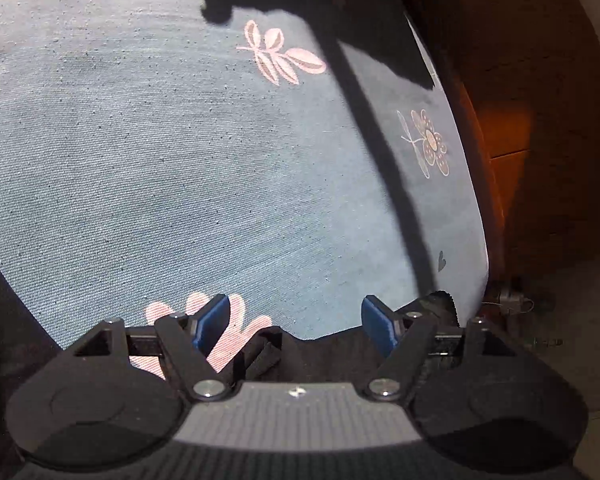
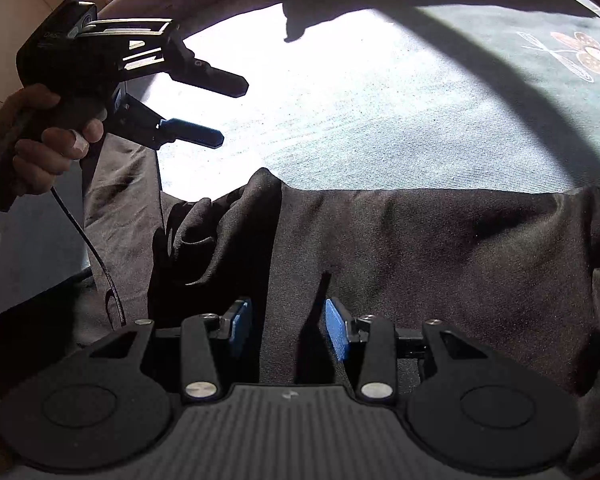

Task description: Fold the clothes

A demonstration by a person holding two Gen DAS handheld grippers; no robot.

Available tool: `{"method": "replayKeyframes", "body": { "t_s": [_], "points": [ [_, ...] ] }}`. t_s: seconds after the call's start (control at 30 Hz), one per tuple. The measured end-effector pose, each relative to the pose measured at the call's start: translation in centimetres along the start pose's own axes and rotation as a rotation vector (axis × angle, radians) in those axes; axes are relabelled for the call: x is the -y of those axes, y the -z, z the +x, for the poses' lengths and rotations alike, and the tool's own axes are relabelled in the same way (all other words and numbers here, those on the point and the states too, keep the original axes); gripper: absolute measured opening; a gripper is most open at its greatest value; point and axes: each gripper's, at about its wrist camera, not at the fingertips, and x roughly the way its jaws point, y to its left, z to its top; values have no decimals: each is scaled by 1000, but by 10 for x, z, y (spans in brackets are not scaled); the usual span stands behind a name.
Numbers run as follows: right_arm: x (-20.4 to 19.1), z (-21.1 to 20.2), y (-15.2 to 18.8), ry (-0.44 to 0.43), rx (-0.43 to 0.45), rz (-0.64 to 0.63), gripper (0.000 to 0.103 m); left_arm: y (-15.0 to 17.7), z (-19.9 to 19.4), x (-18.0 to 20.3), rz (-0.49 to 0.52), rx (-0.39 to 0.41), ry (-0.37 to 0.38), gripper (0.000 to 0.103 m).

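A dark brown garment (image 2: 420, 248) lies rumpled across the near part of a blue-grey woven cover (image 2: 340, 100). My right gripper (image 2: 290, 326) hovers just over the garment with its blue pads (image 2: 338, 330) apart; nothing is pinched between them. My left gripper (image 2: 232, 112), held in a hand (image 2: 40, 140), hangs open above the garment's left end, empty. In the left wrist view the left gripper (image 1: 296, 320) stands wide, with only the garment's edge (image 1: 324, 344) low between its fingers (image 1: 214, 320) and the cover (image 1: 160, 180) stretching ahead.
The cover carries pink embroidered leaves (image 1: 280, 54) and a flower (image 1: 430, 142). Its right edge drops off beside dark wooden furniture (image 1: 540, 80). A black cable (image 2: 100, 260) hangs from the left gripper's handle over the garment. Hard shadows cross the sunlit cover.
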Motion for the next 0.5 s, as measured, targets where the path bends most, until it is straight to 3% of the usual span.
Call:
{"method": "replayKeyframes", "body": {
  "t_s": [0.13, 0.23, 0.33, 0.43, 0.5],
  "points": [
    [-8, 1, -4, -9, 3, -11, 46, 48, -38, 6, -7, 160, -135, 72],
    [-18, 2, -6, -10, 2, -34, 46, 86, -67, 1, -106, 278, -237, 70],
    [-26, 1, -7, -9, 17, -48, 46, 118, -83, -15, -208, 345, -317, 70],
    [-33, -2, -9, -8, 36, -59, 46, 139, -87, -34, -293, 354, -335, 70],
    [-37, -1, -10, -4, 33, -71, 46, 151, -84, -53, -388, 341, -295, 70]
  ]
}}
